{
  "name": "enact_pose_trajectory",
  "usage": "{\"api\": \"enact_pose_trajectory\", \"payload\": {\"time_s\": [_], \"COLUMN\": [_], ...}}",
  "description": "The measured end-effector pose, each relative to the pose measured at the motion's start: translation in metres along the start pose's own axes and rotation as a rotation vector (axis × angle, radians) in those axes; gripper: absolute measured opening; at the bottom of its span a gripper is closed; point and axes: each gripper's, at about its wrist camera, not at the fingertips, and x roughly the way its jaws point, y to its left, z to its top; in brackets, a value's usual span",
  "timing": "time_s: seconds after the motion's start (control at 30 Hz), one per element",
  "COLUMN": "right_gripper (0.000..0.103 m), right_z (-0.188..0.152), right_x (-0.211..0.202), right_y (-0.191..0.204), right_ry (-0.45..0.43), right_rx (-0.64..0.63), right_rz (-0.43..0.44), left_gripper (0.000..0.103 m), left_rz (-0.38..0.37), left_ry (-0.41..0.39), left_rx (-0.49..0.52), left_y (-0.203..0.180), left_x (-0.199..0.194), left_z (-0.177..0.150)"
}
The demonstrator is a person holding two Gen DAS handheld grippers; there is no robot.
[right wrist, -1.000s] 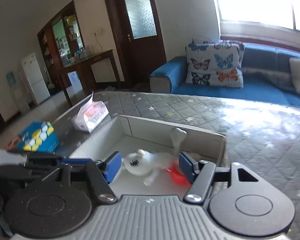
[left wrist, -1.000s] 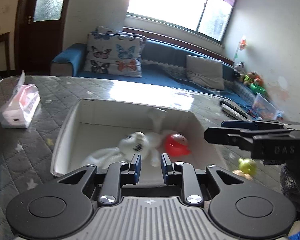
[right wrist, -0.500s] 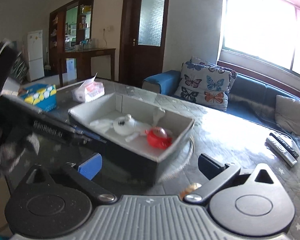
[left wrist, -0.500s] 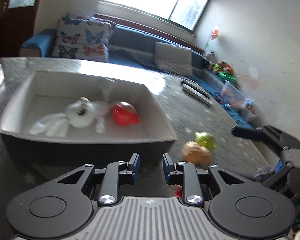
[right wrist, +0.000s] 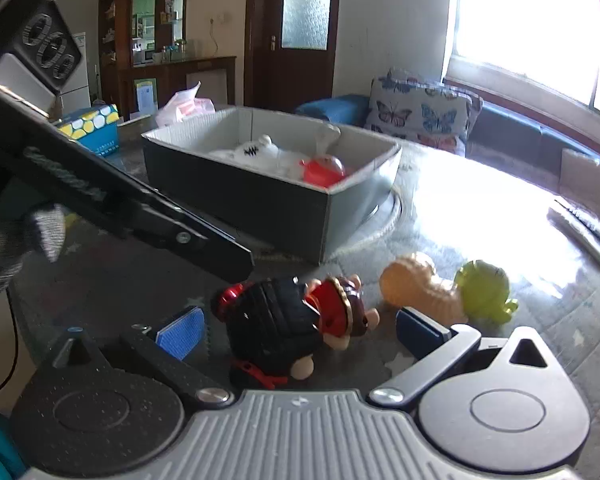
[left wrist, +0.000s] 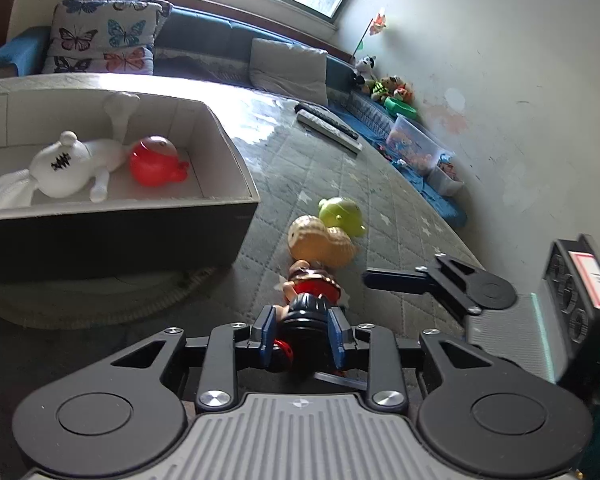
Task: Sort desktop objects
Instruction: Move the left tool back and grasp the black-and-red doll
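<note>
A doll with black hair and a red outfit (left wrist: 310, 300) lies on the quilted tabletop. My left gripper (left wrist: 302, 330) is open with its blue pads on either side of the doll's head. My right gripper (right wrist: 300, 330) is open and wide, also around the doll (right wrist: 292, 320). An orange peanut toy (left wrist: 320, 242) and a green toy (left wrist: 340, 214) lie just beyond it. The grey box (left wrist: 236, 168) holds a white plush (left wrist: 68, 164) and a red toy (left wrist: 156, 160).
Two remote controls (left wrist: 326, 124) lie further back on the table. A tissue pack (right wrist: 186, 104) and a blue dotted box (right wrist: 90, 128) stand behind the grey box (right wrist: 260, 200). A sofa with cushions sits beyond the table.
Both grippers have pulled back from above the box and dropped to the table in front of it. The left gripper's jaws have widened and now straddle the doll.
</note>
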Motion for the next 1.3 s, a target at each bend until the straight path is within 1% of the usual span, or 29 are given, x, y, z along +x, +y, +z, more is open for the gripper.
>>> {"api": "enact_pose_trajectory", "payload": {"time_s": [0.1,0.2,0.57,0.63,0.77,0.9,1.1,1.2,1.3], "right_gripper": [0.103,0.103,0.103,0.103,0.103,0.103,0.103,0.103,0.103], "right_z": [-0.004,-0.004,-0.003,-0.003,-0.002,-0.002,-0.003,-0.003,-0.002], "right_x": [0.01,0.016,0.028,0.03,0.031,0.032,0.035,0.036,0.035], "right_y": [-0.006,-0.014,-0.015,-0.013,-0.009,-0.006,-0.004,-0.004,-0.004], "right_ry": [0.011,0.019,0.033,0.031,0.024,0.027,0.036,0.039,0.038], "right_rx": [0.008,0.027,-0.027,-0.033,-0.059,-0.067,-0.073,-0.064,-0.068], "right_rz": [0.001,0.041,0.094,0.1,0.084,0.07,0.048,0.044,0.038], "left_gripper": [0.031,0.032,0.035,0.036,0.036,0.038,0.039,0.04,0.04], "left_rz": [-0.013,-0.028,-0.026,-0.025,0.002,0.023,0.02,-0.001,0.02], "left_ry": [0.009,0.019,0.046,0.055,0.068,0.093,0.13,0.163,0.182], "left_rx": [-0.017,-0.022,-0.034,-0.016,0.057,0.108,0.11,0.099,0.097], "left_y": [0.001,0.002,0.004,0.002,-0.009,-0.017,-0.019,-0.018,-0.019], "left_x": [0.002,0.005,0.017,0.019,0.022,0.031,0.047,0.056,0.063], "left_z": [0.0,0.0,0.003,0.006,0.011,0.017,0.028,0.033,0.038]}}
